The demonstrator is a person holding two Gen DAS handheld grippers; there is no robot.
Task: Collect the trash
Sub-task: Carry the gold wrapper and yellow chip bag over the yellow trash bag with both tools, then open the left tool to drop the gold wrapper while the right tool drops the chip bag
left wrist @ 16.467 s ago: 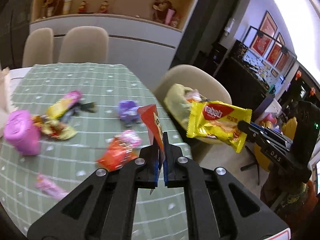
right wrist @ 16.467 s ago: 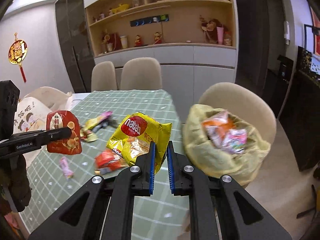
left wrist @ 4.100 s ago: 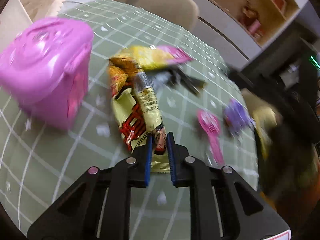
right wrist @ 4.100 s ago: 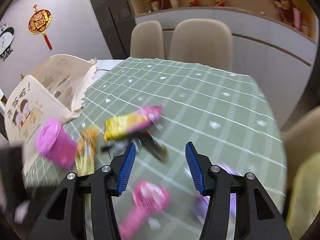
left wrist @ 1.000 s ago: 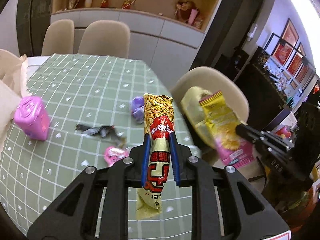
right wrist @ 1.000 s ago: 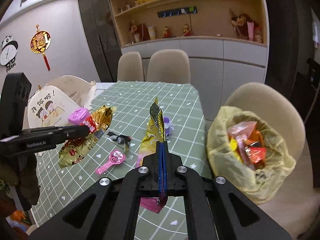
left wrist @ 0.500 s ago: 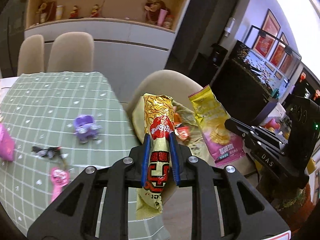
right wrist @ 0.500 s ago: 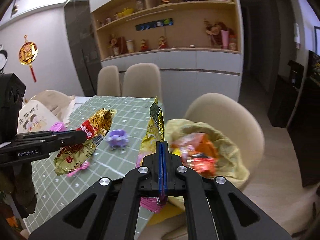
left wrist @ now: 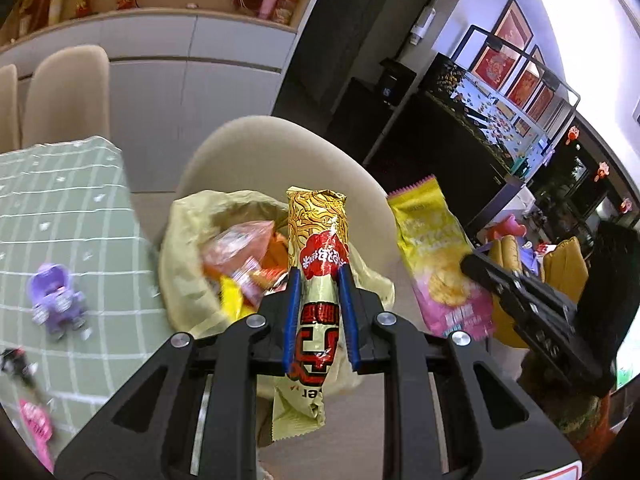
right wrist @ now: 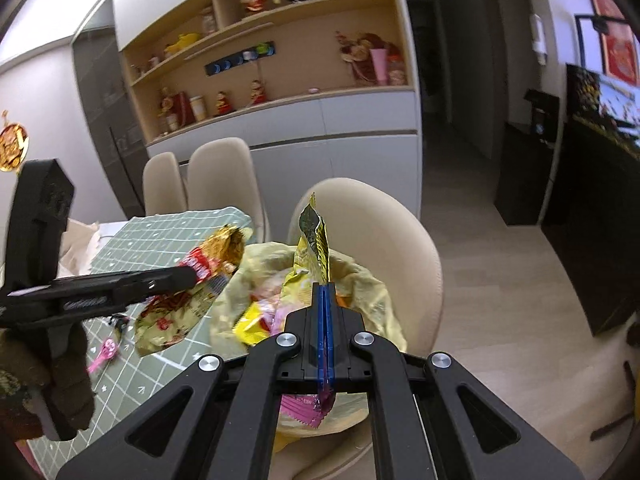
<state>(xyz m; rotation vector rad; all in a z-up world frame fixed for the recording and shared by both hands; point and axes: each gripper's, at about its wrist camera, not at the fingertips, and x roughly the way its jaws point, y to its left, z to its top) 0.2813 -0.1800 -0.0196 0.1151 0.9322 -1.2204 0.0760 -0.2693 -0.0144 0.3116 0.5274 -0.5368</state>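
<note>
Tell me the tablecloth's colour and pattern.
The tablecloth is pale green with a white grid and small white marks; it shows best in the left wrist view.

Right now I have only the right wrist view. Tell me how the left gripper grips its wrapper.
Observer: The left gripper is shut on the gold wrapper at mid-length, a blue pad on each side.
Operator: Name what lies on the table outside my frame.
Observer: A purple toy sits on the green tablecloth.
Operator: Describe my wrapper from that side.
Observer: The yellow-and-pink wrapper shows its flat face, a chip picture on it, with the right gripper pinching its edge.
</note>
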